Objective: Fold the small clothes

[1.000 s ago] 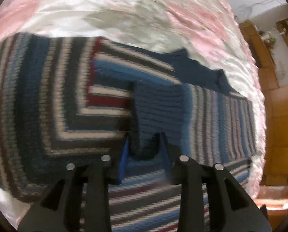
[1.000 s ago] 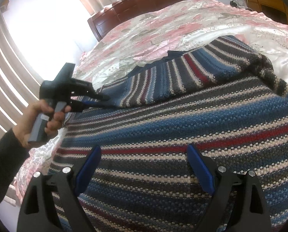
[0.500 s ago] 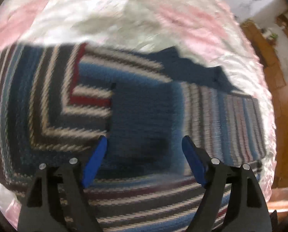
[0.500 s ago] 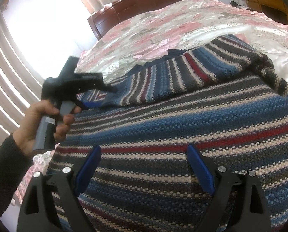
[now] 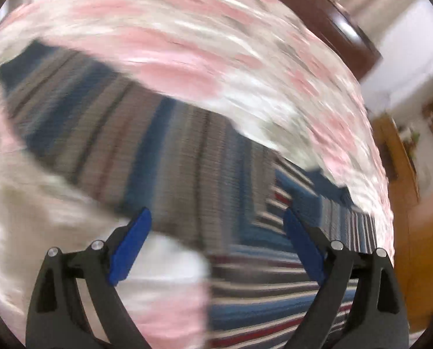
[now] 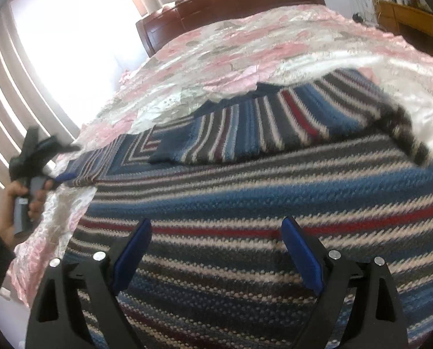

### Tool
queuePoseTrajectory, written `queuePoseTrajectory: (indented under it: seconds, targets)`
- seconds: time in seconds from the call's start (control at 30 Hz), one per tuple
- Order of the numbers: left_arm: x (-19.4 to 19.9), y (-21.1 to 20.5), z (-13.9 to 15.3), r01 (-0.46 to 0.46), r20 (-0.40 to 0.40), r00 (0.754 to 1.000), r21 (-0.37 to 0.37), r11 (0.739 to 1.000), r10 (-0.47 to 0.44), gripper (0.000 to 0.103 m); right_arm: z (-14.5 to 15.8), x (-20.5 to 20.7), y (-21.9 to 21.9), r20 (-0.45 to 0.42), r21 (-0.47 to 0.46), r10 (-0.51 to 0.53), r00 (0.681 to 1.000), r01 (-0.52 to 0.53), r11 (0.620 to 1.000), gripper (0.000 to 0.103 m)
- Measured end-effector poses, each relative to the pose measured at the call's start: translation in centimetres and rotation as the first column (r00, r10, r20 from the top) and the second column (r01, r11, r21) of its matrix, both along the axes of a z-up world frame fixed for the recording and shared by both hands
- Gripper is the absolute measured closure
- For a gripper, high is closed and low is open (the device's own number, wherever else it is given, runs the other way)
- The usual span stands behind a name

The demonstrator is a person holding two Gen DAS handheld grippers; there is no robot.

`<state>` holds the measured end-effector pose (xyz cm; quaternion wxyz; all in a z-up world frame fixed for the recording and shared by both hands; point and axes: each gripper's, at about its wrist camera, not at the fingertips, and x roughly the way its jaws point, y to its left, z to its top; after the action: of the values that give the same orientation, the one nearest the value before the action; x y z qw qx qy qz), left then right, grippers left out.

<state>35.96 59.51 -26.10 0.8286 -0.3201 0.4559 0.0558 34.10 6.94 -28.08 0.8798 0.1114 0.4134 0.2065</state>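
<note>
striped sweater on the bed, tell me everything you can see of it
The striped sweater is a chunky knit in blue, grey, cream and red bands. It lies spread on the pink floral bedspread, with one sleeve folded across its body, stripes running crosswise, ending in a plain dark blue cuff. The right hand-held gripper hovers open over the body, and the left hand-held gripper is open too, gripping nothing.

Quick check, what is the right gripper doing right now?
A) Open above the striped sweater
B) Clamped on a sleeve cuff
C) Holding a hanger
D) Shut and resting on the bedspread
A: the right gripper has its blue pads wide apart, with nothing between them, over the striped sweater.
</note>
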Motion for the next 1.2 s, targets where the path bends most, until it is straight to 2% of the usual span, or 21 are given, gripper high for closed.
queuePoseTrajectory:
  seconds: [0.07, 0.13, 0.27, 0.33, 0.4, 0.47, 0.53, 0.57, 0.67, 0.7, 0.8, 0.87, 0.93, 0.97, 1.13, 1.2]
  targets:
    - [-1.6, 4.6, 0.1, -0.076, 0.001, 0.997, -0.039, 0.996, 0.076, 0.012, 1.4, 0.4, 0.0, 0.034, 0.006, -0.016, 0.999, 0.016, 1.0, 0.011]
    - [-2.5, 8.2, 0.2, -0.128, -0.008, 0.992, -0.061, 0.99, 0.127, 0.012, 2.5, 1.2, 0.3, 0.073, 0.002, -0.046, 0.996, 0.046, 0.999, 0.006]
    - [-3.3, 13.7, -0.1, -0.222, -0.013, 0.975, -0.098, 0.97, 0.222, 0.012, 4.0, 3.5, 2.9, 0.128, -0.078, -0.012, 0.992, 0.022, 0.997, 0.005]
    - [-4.0, 16.7, 0.2, -0.254, 0.006, 0.967, -0.095, 0.962, 0.256, 0.012, 4.1, 3.9, 3.5, 0.119, -0.044, -0.025, 0.993, 0.03, 0.999, 0.005]
    - [-3.9, 18.9, 0.0, -0.28, -0.01, 0.96, -0.064, 0.958, 0.28, 0.012, 3.4, 4.1, 4.3, 0.101, -0.012, -0.025, 0.995, 0.026, 1.0, 0.005]
    - [-4.0, 21.3, -0.3, -0.302, -0.021, 0.953, -0.033, 0.953, 0.301, 0.012, 2.3, 3.8, 5.3, 0.123, -0.041, -0.021, 0.992, 0.026, 0.999, 0.005]
    - [-4.0, 23.3, -1.2, -0.311, -0.035, 0.95, -0.04, 0.95, 0.31, 0.012, 1.7, 3.9, 5.9, 0.13, -0.06, -0.02, 0.991, 0.028, 0.998, 0.005]
    - [-4.0, 24.0, -1.5, -0.318, -0.032, 0.948, -0.044, 0.947, 0.317, 0.012, 1.5, 4.1, 6.2, 0.118, -0.06, -0.013, 0.993, 0.02, 0.998, 0.006]
    - [-3.2, 25.8, -2.1, -0.322, 0.002, 0.946, -0.082, 0.943, 0.323, 0.014, 1.7, 4.5, 7.1, 0.11, -0.073, 0.038, 0.993, -0.03, 0.997, 0.024]
    - [-2.7, 26.0, -2.0, -0.315, 0.025, 0.948, -0.093, 0.945, 0.318, 0.018, 1.7, 4.5, 7.4, 0.115, -0.096, 0.061, 0.992, -0.05, 0.994, 0.026]
    - [-1.7, 26.8, -2.9, -0.302, 0.036, 0.95, -0.139, 0.943, 0.309, 0.026, 1.3, 4.2, 7.5, 0.131, -0.133, 0.079, 0.988, -0.062, 0.989, 0.025]
    - [-1.6, 26.9, -3.5, -0.311, 0.039, 0.946, -0.161, 0.937, 0.321, 0.037, 0.8, 4.2, 7.0, 0.115, -0.109, 0.047, 0.992, -0.035, 0.993, 0.02]
    - [-2.0, 27.1, -4.1, -0.332, 0.049, 0.937, -0.19, 0.924, 0.346, 0.049, -0.1, 4.4, 7.0, 0.088, -0.101, 0.042, 0.995, -0.033, 0.994, 0.019]
    - [-2.2, 27.2, -4.3, -0.337, 0.052, 0.934, -0.195, 0.921, 0.353, 0.052, -0.3, 4.4, 7.1, 0.082, -0.105, 0.044, 0.996, -0.035, 0.994, 0.019]
    - [-2.7, 27.4, -3.6, -0.366, 0.074, 0.922, -0.152, 0.918, 0.379, 0.062, -0.5, 4.1, 7.5, 0.087, -0.121, 0.065, 0.994, -0.055, 0.991, 0.019]
    - [-2.6, 27.6, -3.5, -0.381, 0.066, 0.917, -0.14, 0.914, 0.393, 0.063, -0.6, 4.1, 7.4, 0.082, -0.117, 0.059, 0.995, -0.049, 0.992, 0.019]
